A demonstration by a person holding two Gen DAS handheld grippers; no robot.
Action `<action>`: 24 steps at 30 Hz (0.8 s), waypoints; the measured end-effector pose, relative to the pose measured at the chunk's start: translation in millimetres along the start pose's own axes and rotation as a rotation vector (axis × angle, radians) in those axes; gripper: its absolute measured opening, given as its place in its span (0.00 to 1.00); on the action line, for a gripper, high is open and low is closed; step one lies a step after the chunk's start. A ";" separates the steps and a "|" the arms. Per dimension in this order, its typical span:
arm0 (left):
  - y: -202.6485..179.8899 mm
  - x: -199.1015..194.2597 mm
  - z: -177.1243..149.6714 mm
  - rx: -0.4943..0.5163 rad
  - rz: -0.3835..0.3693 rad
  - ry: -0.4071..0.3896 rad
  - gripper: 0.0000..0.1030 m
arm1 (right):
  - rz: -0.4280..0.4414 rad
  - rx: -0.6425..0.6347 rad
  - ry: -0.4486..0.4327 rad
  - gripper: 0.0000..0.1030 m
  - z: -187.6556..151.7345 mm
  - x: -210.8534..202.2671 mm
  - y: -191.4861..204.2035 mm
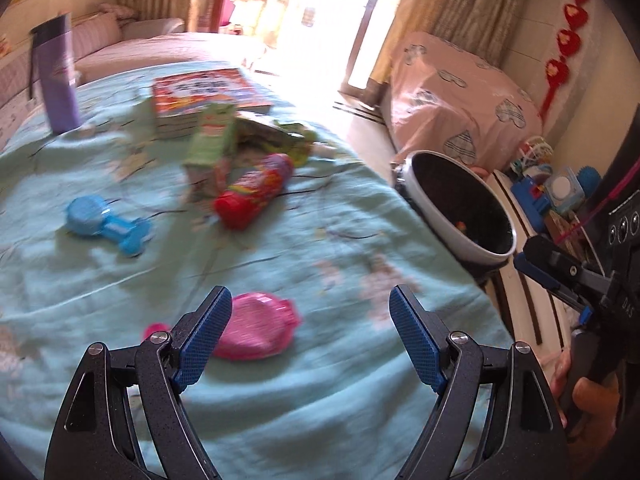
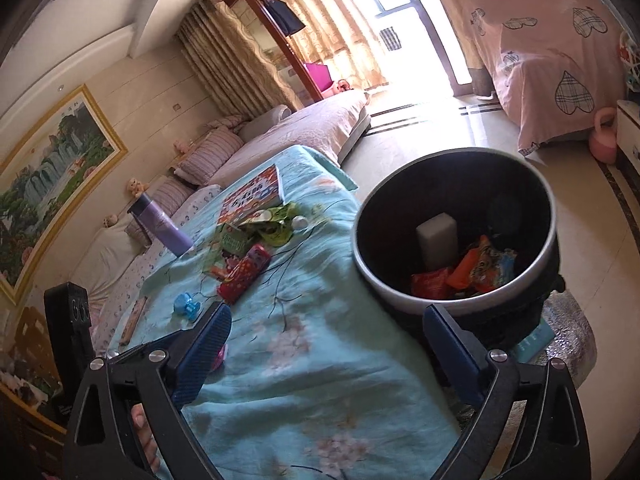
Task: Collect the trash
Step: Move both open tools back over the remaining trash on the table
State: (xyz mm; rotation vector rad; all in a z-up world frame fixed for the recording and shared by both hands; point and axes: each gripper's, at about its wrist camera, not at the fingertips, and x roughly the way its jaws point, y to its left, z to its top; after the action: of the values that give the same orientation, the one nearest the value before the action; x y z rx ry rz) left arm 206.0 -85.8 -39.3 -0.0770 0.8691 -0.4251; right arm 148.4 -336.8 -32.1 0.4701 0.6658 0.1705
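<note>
Fingers of both my left gripper [image 1: 310, 336] and right gripper [image 2: 326, 354] spread, empty; pink flat toy [image 1: 256, 326] just ahead; black round bin [image 2: 456, 236] beside teal-covered bed [image 2: 304, 360].

In the left wrist view motion blur smears the green carton [image 1: 212, 140], the red tube [image 1: 252, 192] and the pink item [image 1: 256, 326], so no print is readable. The left finger covers the pink item's near-left edge. The bin [image 1: 420, 184] shows only its rim; its contents are too dark and small to tell.

In the right wrist view the bin's [image 2: 384, 280] base is hidden behind the right finger.
</note>
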 end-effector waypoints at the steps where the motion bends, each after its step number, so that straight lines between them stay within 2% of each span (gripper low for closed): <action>1: 8.4 -2.3 -2.0 -0.012 0.010 -0.001 0.81 | 0.006 -0.011 0.010 0.95 -2.5 4.4 6.1; 13: 82.9 -20.8 -10.9 -0.134 0.117 -0.007 0.81 | 0.048 -0.106 0.106 0.95 -19.9 53.6 59.9; 19: 103.4 -20.6 -5.1 -0.159 0.170 -0.004 0.81 | 0.055 -0.115 0.132 0.94 -17.0 74.9 73.3; 21: 110.0 -19.2 -1.9 -0.175 0.170 0.004 0.81 | 0.055 -0.114 0.143 0.93 -16.2 82.6 75.8; 24: 121.2 -15.9 5.8 -0.207 0.174 0.007 0.81 | 0.060 -0.104 0.162 0.86 -14.2 95.8 79.5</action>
State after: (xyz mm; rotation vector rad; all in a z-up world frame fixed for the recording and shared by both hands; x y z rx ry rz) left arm 241.4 30.6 -52.6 -0.1891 0.9167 -0.1718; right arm 213.6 -232.8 -57.5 0.3787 0.7974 0.3006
